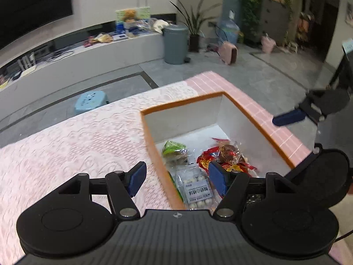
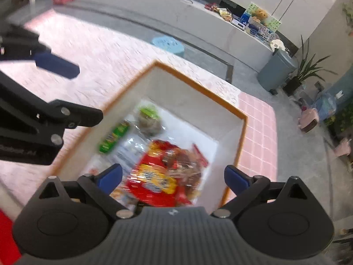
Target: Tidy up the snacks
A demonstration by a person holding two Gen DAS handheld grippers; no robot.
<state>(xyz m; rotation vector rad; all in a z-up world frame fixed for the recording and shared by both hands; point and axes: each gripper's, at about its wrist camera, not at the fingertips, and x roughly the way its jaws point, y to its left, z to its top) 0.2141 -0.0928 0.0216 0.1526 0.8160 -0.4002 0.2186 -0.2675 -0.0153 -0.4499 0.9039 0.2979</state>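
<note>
An orange-rimmed white box (image 1: 187,103) (image 2: 198,86) stands on the pink tablecloth and holds the snacks. In it lie a green packet (image 1: 173,149) (image 2: 149,117), a clear pack of white balls (image 1: 196,187), red bags (image 1: 207,159) (image 2: 158,172), a brown wrapped snack (image 1: 228,152) and a green stick pack (image 2: 113,137). My left gripper (image 1: 177,176) hovers open over the box's left wall, nothing between its blue pads. My right gripper (image 2: 174,176) hangs open above the red bag, not touching it. Each view shows one blue finger (image 1: 289,117) (image 2: 57,65) of the other gripper.
The pink lace tablecloth (image 1: 77,145) spreads left of the box, with a pink grid cloth (image 1: 264,114) along the table's right edge. On the floor beyond are a light blue stool (image 1: 90,101), a grey bin (image 1: 175,44) and a potted plant (image 1: 194,22). A low bench (image 1: 110,50) carries clutter.
</note>
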